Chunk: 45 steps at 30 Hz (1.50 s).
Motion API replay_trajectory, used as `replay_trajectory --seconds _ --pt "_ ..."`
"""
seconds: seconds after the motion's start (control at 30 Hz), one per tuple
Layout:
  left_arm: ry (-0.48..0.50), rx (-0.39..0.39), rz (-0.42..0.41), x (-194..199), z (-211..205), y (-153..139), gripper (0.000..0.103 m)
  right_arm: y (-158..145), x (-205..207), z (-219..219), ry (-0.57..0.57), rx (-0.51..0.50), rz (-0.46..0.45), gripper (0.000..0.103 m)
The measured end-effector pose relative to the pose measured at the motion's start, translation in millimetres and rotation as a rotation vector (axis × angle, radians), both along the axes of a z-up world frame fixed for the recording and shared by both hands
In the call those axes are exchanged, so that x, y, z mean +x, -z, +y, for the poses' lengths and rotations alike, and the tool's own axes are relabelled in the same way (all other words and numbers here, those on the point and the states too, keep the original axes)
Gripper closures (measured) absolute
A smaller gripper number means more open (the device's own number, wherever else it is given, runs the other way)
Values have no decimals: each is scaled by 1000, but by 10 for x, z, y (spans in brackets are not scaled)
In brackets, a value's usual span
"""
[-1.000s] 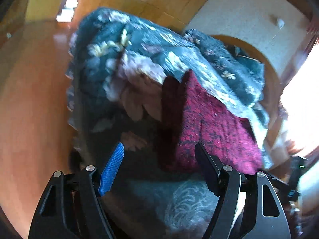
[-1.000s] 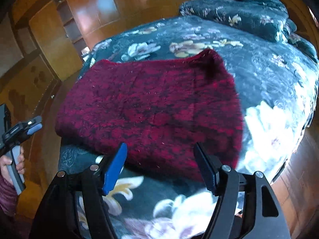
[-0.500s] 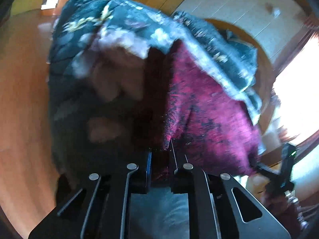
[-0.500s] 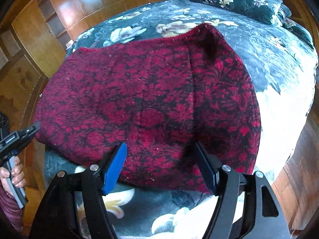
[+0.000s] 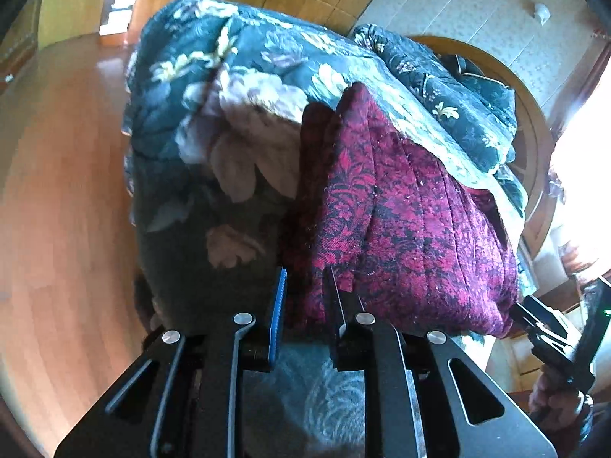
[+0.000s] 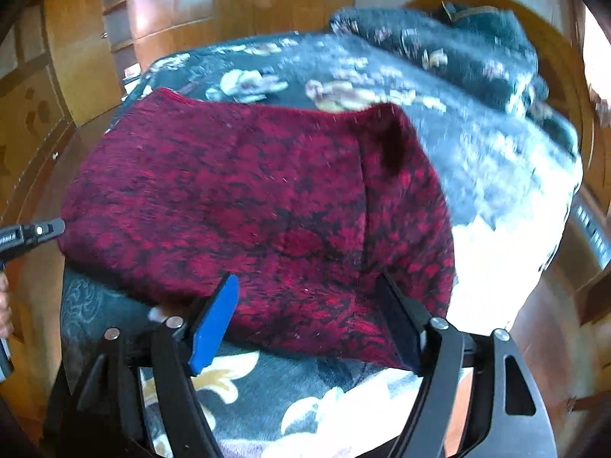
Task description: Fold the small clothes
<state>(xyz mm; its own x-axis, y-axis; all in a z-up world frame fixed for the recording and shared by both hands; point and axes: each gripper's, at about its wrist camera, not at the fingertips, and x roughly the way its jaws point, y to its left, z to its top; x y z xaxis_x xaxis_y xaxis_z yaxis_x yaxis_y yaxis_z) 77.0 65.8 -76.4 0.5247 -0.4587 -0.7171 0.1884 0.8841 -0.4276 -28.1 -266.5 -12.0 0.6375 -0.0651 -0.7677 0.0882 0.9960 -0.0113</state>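
Observation:
A dark red patterned knit garment (image 6: 244,206) lies spread on a bed with a dark floral quilt (image 6: 420,87). My left gripper (image 5: 305,286) is shut on the garment's near corner edge (image 5: 401,229), with the cloth pinched between the fingers. My right gripper (image 6: 309,297) is open, its fingers straddling the garment's near edge; whether they touch the cloth is unclear. The left gripper's tip also shows at the left edge of the right wrist view (image 6: 34,231). The right gripper shows at the right of the left wrist view (image 5: 553,339).
The quilt (image 5: 229,76) drapes over the bed's edge down to a wooden floor (image 5: 57,191). A folded floral blanket (image 6: 458,42) lies by the wooden headboard (image 6: 546,11). Wooden cabinets (image 6: 88,38) stand behind the bed. Bright window light falls at the right.
My left gripper closed on the garment's corner about half a second ago and stays shut on it. My right gripper moved up to the garment's near edge and remains open.

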Motion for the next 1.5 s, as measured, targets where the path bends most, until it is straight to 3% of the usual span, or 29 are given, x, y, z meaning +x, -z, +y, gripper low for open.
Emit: replay_trajectory --seconds 0.27,0.33,0.4,0.73,1.07,1.33,1.5 --pt "-1 62 -60 -150 -93 -263 86 -194 -219 291 -86 -64 -85 22" --pt "5 65 -68 -178 -130 -315 67 -221 -237 332 -99 -67 -92 21" --pt "1 60 -89 -217 -171 -387 59 -248 -283 376 -111 -75 -104 21" --pt "87 75 -160 -243 -576 -678 59 -284 -372 373 -120 -85 -125 18" --pt "182 151 -177 -127 -1065 -633 59 -218 -314 252 -103 -84 -114 18" --pt "190 229 -143 94 -1276 -428 59 -169 -11 -135 -42 -20 -108 18" --pt "89 152 -128 293 -985 -464 55 -135 295 -489 20 67 -86 19"
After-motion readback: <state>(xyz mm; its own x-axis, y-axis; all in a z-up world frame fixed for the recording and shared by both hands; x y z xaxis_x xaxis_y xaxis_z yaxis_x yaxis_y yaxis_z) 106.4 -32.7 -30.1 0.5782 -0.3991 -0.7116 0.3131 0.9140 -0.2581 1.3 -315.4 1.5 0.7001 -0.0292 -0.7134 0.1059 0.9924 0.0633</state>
